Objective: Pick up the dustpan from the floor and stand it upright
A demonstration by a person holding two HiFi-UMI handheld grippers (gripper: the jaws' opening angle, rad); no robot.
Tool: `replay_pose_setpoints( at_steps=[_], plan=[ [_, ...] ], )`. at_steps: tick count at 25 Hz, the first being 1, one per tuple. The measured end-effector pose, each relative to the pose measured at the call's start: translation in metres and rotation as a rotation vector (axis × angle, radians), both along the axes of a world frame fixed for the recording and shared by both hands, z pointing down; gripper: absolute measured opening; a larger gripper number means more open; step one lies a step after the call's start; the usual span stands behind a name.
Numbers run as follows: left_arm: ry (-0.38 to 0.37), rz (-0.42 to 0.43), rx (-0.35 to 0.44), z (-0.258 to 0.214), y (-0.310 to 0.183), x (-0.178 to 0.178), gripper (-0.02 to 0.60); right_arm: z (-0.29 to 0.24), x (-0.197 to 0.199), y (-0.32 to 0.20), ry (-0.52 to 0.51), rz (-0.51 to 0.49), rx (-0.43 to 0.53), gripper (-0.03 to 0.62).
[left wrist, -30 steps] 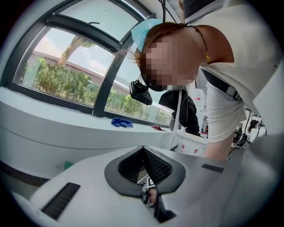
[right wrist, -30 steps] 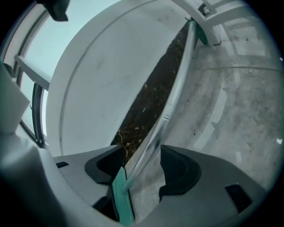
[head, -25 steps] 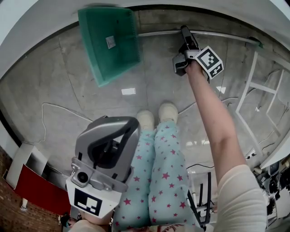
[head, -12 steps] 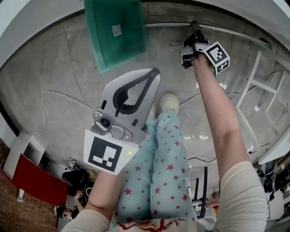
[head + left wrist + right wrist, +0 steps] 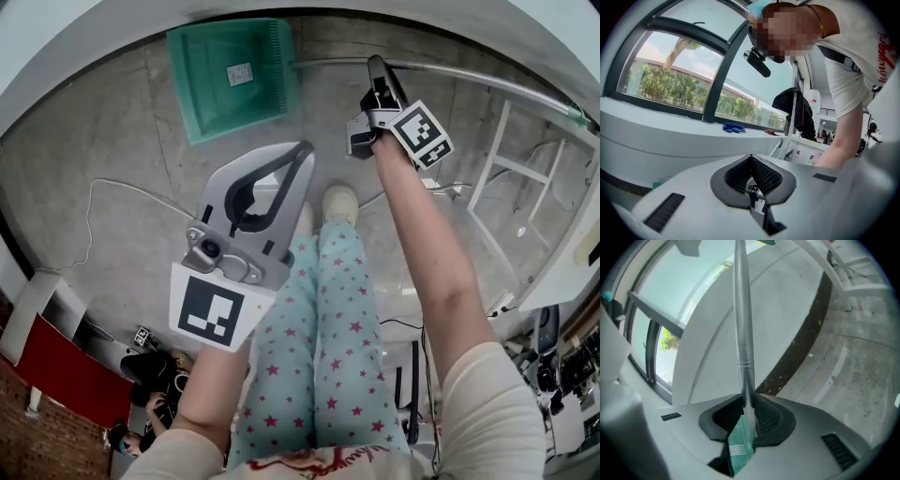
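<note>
Dustpan (image 5: 211, 89): green pan lies at the far edge of the floor (image 5: 122, 187), left of centre, next to the wall base. I can't tell if it's touching the floor. A white label (image 5: 240, 74) is stuck on the pan's inside face, print too small to read. Its metal handle (image 5: 469, 73) runs right along the same far edge.

Left hand-held gripper (image 5: 305, 150): up over the person's legs, well clear of the dustpan. Its own view shows the jaws clenched together (image 5: 751, 158) with nothing between them. Black-and-white square marker (image 5: 208, 314) on its cube, no text.

Right hand-held gripper (image 5: 378, 75): at the far edge, right of the pan, grasping the handle. Its jaws have just been closing, and in its own view (image 5: 747, 404) the pads are pressed on the tube (image 5: 743, 333). A green ribbed bit (image 5: 739, 441) shows low in the jaw gap. Its cube carries a square marker (image 5: 419, 131) too.

A white metal frame (image 5: 506, 178) stands at the right edge of the floor.
</note>
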State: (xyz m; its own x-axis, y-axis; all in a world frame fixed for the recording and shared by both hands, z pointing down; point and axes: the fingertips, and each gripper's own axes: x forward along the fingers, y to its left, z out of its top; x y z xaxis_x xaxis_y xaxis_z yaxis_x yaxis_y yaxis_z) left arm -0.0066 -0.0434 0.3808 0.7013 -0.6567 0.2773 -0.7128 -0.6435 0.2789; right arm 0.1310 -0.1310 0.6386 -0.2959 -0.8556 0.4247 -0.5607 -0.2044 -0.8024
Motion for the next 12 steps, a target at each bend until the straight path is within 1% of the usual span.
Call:
replay_pose_setpoints(
  at_steps=[4,7,9,12],
  plan=[
    [0.002,-0.028,0.019,-0.032,0.003,-0.013,0.02,-0.047,-0.031,-0.002,0.194,-0.168,0.053,0.098],
    [0.008,-0.066,0.027,-0.05,0.005,-0.026,0.018,-0.074,-0.056,-0.006,0.346,-0.324,0.1,0.098],
    [0.01,-0.099,0.032,-0.059,0.006,-0.037,0.018,-0.089,-0.076,-0.012,0.452,-0.455,0.149,0.1],
    [0.011,-0.144,0.041,-0.07,0.009,-0.05,0.018,-0.108,-0.105,-0.019,0.614,-0.686,0.255,0.1]
  ],
)
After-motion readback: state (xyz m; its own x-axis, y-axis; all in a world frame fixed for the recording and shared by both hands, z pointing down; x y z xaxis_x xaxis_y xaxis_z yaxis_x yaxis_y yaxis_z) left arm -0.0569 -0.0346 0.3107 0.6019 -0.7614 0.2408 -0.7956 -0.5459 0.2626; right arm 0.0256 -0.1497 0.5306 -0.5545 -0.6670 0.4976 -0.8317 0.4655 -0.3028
